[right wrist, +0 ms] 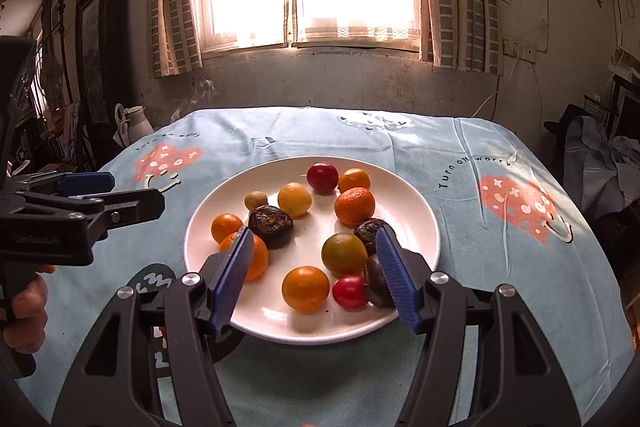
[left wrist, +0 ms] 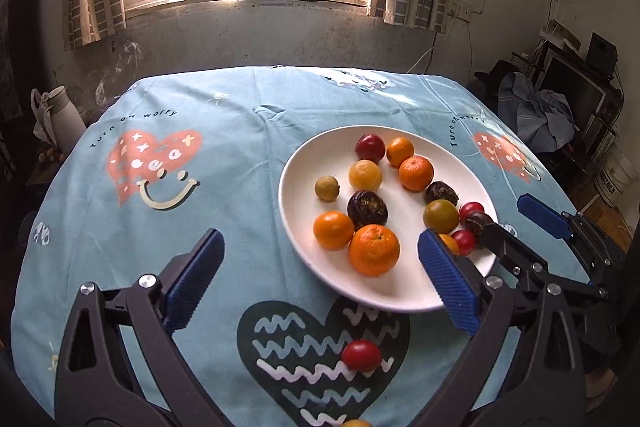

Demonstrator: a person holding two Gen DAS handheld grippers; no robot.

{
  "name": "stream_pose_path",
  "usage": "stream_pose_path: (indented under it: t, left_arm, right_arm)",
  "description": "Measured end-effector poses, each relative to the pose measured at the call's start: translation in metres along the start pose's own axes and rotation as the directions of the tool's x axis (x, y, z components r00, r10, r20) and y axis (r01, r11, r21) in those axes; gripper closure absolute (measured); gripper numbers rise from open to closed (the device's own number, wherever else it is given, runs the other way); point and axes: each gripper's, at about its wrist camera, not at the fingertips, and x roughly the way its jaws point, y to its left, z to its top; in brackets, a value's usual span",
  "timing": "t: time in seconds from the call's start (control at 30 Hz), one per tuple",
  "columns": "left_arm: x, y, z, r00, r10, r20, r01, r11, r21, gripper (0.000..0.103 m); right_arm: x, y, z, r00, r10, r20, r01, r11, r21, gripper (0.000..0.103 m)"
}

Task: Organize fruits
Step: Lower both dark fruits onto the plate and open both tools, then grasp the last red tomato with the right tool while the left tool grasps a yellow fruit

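Observation:
A white plate (left wrist: 304, 163) (right wrist: 416, 211) on the blue tablecloth holds several oranges, red and yellow small fruits and dark fruits. A red fruit (left wrist: 361, 355) lies on the cloth in front of the plate, between my left fingers' line. My left gripper (left wrist: 320, 263) is open and empty, above the plate's near left edge. My right gripper (right wrist: 314, 259) is open and empty, low over the plate's near side, with an orange fruit (right wrist: 305, 289) and a red fruit (right wrist: 350, 291) between its fingers. The right gripper also shows in the left wrist view (left wrist: 516, 219).
A white jug (left wrist: 66, 111) stands off the table's far left corner. The wall and window are behind the table. Clutter and clothes (left wrist: 540, 115) lie to the right. An orange fruit's top (left wrist: 354, 423) peeks at the bottom edge.

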Motion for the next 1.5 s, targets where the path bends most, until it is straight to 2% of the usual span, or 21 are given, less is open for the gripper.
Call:
stream_pose_path:
  t: [0.1, 0.2, 0.33, 0.4, 0.43, 0.63, 0.77, 1.13, 1.33, 1.4, 1.5]
  left_arm:
    - [-0.022, 0.015, -0.028, 0.999, 0.035, 0.003, -0.034, 0.999, -0.039, 0.002]
    - [-0.035, 0.03, -0.057, 0.999, 0.035, -0.007, -0.036, 0.995, -0.091, 0.002]
    - [-0.039, 0.043, -0.086, 0.999, 0.037, -0.027, -0.04, 0.991, -0.131, 0.002]
    - [-0.038, 0.047, -0.096, 0.997, 0.067, -0.028, -0.071, 0.988, -0.139, 0.002]
    - [-0.037, 0.048, -0.097, 0.995, 0.095, -0.04, -0.1, 0.986, -0.137, 0.002]
    - [-0.046, 0.051, -0.093, 0.988, 0.154, -0.003, -0.153, 0.979, -0.134, 0.002]
    - [-0.049, 0.054, -0.092, 0.989, 0.15, -0.005, -0.149, 0.978, -0.143, 0.002]
    - [-0.052, 0.067, -0.091, 0.99, 0.138, -0.017, -0.138, 0.97, -0.198, 0.002]
    - [-0.052, 0.068, -0.09, 0.99, 0.139, -0.018, -0.14, 0.969, -0.204, 0.002]
    - [-0.051, 0.069, -0.09, 0.99, 0.142, -0.022, -0.144, 0.968, -0.207, 0.002]
    - [-0.049, 0.07, -0.091, 0.989, 0.145, -0.03, -0.148, 0.966, -0.214, 0.002]
  right_arm:
    - [-0.009, 0.014, -0.008, 1.0, 0.02, -0.025, -0.02, 1.0, -0.016, 0.039]
    - [-0.016, 0.027, -0.017, 0.998, 0.043, -0.054, -0.044, 0.999, -0.013, 0.039]
    - [-0.019, 0.044, -0.032, 0.993, 0.071, -0.094, -0.074, 0.997, -0.027, 0.039]
    - [-0.016, 0.052, -0.039, 0.989, 0.082, -0.123, -0.087, 0.996, -0.035, 0.039]
    - [-0.014, 0.055, -0.042, 0.985, 0.092, -0.143, -0.098, 0.994, -0.037, 0.039]
    - [0.004, 0.077, -0.06, 0.963, 0.11, -0.248, -0.138, 0.985, -0.101, 0.039]
    - [0.016, 0.082, -0.064, 0.949, 0.13, -0.287, -0.162, 0.983, -0.09, 0.039]
    - [0.046, 0.103, -0.055, 0.944, 0.129, -0.305, -0.172, 0.978, -0.118, 0.039]
    - [0.059, 0.105, -0.056, 0.931, 0.12, -0.344, -0.167, 0.979, -0.113, 0.06]
    - [0.057, 0.103, -0.056, 0.93, 0.125, -0.345, -0.173, 0.979, -0.112, 0.075]
    - [0.048, 0.097, -0.056, 0.928, 0.141, -0.344, -0.183, 0.979, -0.093, 0.075]
